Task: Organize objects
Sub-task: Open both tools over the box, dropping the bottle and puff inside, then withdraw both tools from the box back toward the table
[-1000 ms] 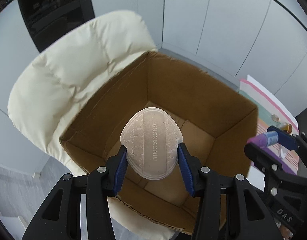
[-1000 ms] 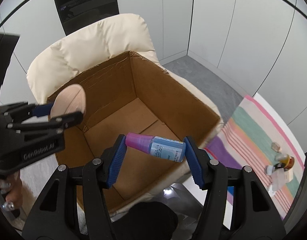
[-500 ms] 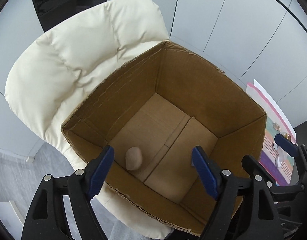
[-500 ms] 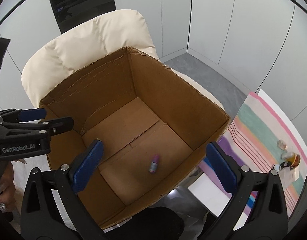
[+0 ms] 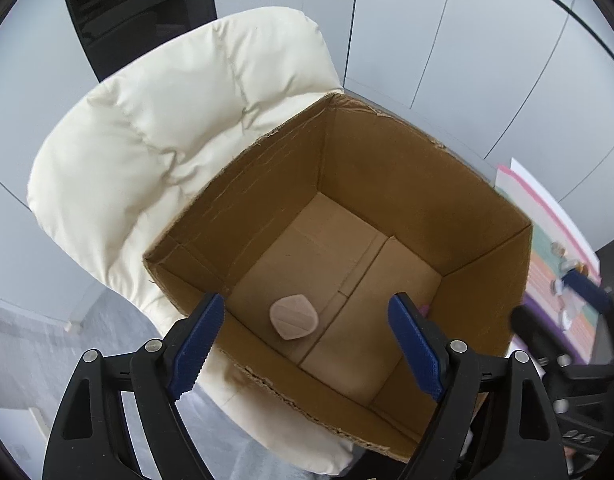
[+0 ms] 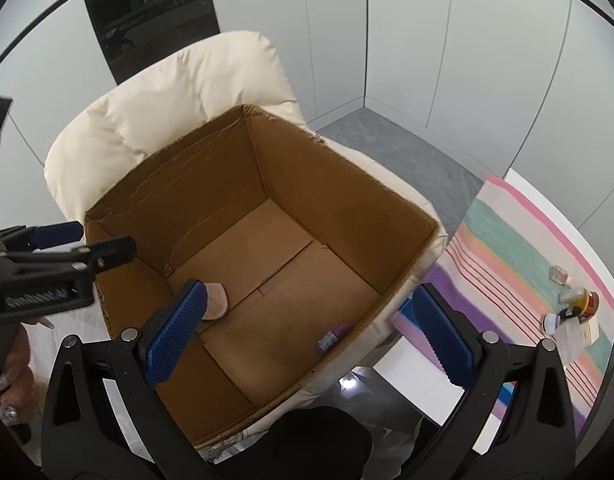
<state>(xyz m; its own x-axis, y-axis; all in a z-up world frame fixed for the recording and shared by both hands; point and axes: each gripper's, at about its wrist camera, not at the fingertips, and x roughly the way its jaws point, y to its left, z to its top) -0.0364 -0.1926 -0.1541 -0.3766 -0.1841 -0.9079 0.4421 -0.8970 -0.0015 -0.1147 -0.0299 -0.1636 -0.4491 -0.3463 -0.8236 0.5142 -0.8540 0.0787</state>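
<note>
Right wrist: grey floor [image 6: 399,148], pale wall panels [image 6: 427,40].

I see a box [image 5: 387,184] of matt brown corrugated cardboard, its top edges torn and ragged. Under it, the chair [image 5: 155,132] is quilted cream cloth with a faint sheen. My grippers' frames look like matt black plastic with small shiny metal screws; the fingers [image 6: 175,332] carry ribbed blue pads. The striped cloth [image 6: 507,248] beside looks woven, matt.
</note>
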